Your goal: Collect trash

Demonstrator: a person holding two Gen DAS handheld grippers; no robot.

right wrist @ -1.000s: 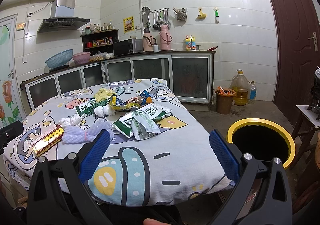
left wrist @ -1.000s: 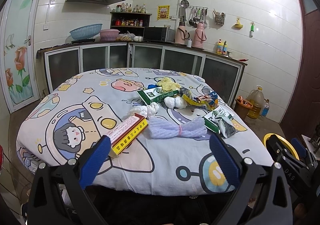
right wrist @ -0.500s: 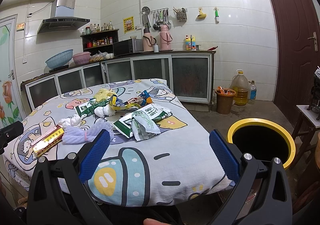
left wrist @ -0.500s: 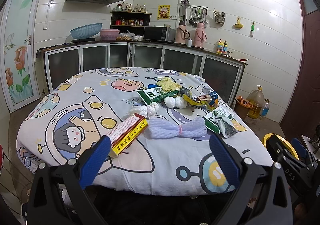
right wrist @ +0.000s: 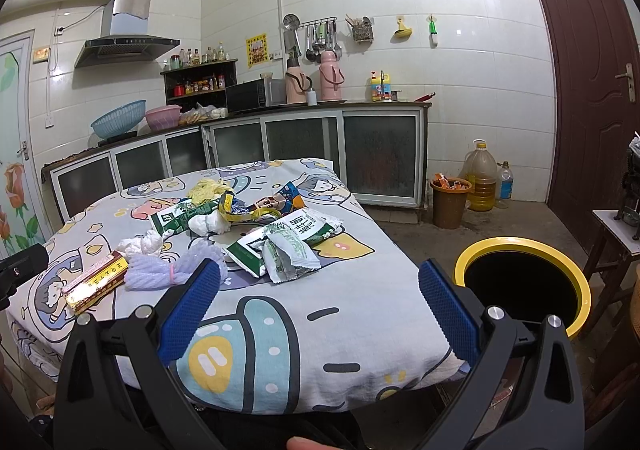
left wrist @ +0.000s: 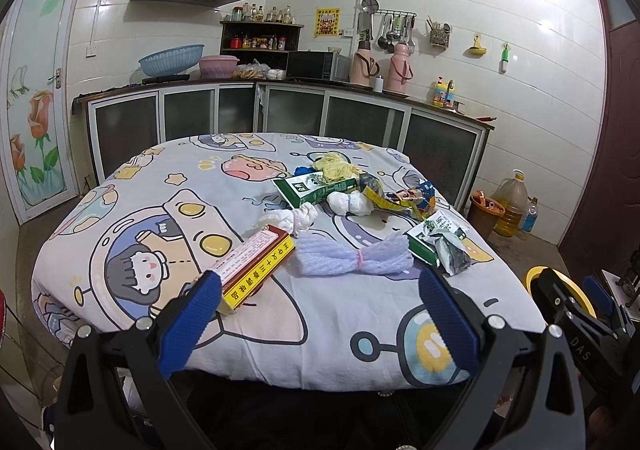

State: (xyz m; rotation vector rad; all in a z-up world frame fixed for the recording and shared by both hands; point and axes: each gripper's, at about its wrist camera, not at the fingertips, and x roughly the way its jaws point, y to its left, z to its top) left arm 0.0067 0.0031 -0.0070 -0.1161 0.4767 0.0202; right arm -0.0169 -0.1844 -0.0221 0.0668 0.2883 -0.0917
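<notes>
Trash lies on a table with a cartoon cloth (left wrist: 160, 210): a red and yellow box (left wrist: 256, 268), a purple foam net (left wrist: 354, 259), white crumpled paper (left wrist: 292, 219), green and white packets (left wrist: 314, 188) (right wrist: 280, 242), a yellow wad (left wrist: 336, 166) and colourful wrappers (left wrist: 408, 199). My left gripper (left wrist: 320, 314) is open and empty at the table's near edge. My right gripper (right wrist: 316, 302) is open and empty at the near right edge. A yellow-rimmed black bin (right wrist: 524, 282) stands on the floor to the right.
Kitchen cabinets (left wrist: 280, 118) run behind the table. A brown bucket (right wrist: 450, 202) and an oil jug (right wrist: 480, 178) stand by the wall. A small stool (right wrist: 616, 234) stands beside the bin, by a brown door (right wrist: 592, 70).
</notes>
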